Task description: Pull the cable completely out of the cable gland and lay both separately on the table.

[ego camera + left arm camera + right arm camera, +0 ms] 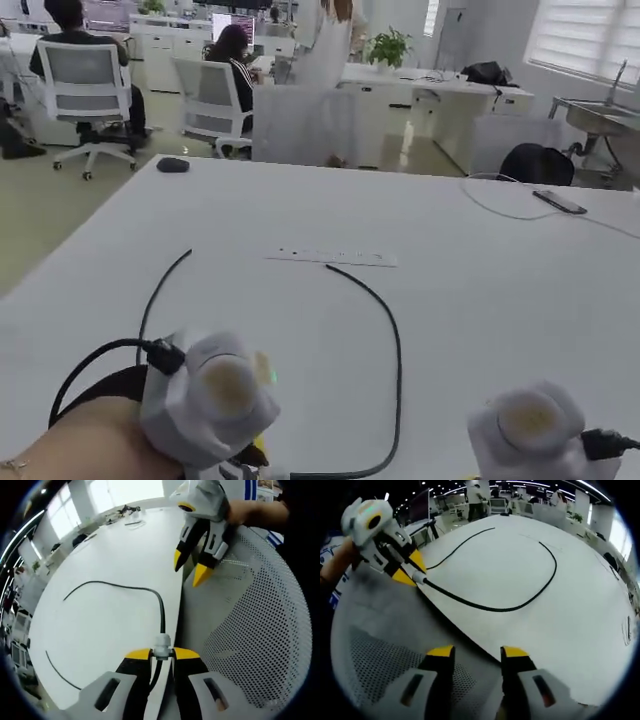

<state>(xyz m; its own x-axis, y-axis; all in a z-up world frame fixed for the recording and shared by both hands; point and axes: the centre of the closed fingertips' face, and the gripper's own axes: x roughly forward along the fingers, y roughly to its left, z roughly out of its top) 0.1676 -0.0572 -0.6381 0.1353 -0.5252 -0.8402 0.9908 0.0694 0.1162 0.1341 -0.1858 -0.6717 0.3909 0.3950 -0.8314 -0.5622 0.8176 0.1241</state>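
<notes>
A black cable (396,350) lies in a wide loop on the white table (500,300). One end of it runs into a small white cable gland (161,647) at the table's near edge. My left gripper (161,654) is shut on that gland, with the cable (115,586) leading away over the tabletop. The right gripper view shows the left gripper (409,571) holding the gland (419,579) at the cable's (520,602) end. My right gripper (477,652) stands open, apart from the cable, with nothing between its fingers. In the head view the left gripper (240,462) is low left and the right gripper (530,435) low right.
A second thin black cord (160,295) lies on the left of the table. A pale flat strip (330,258) lies beyond the loop, a phone (560,202) at far right, a dark object (172,165) at the far edge. A white perforated surface (250,625) sits beside the near edge.
</notes>
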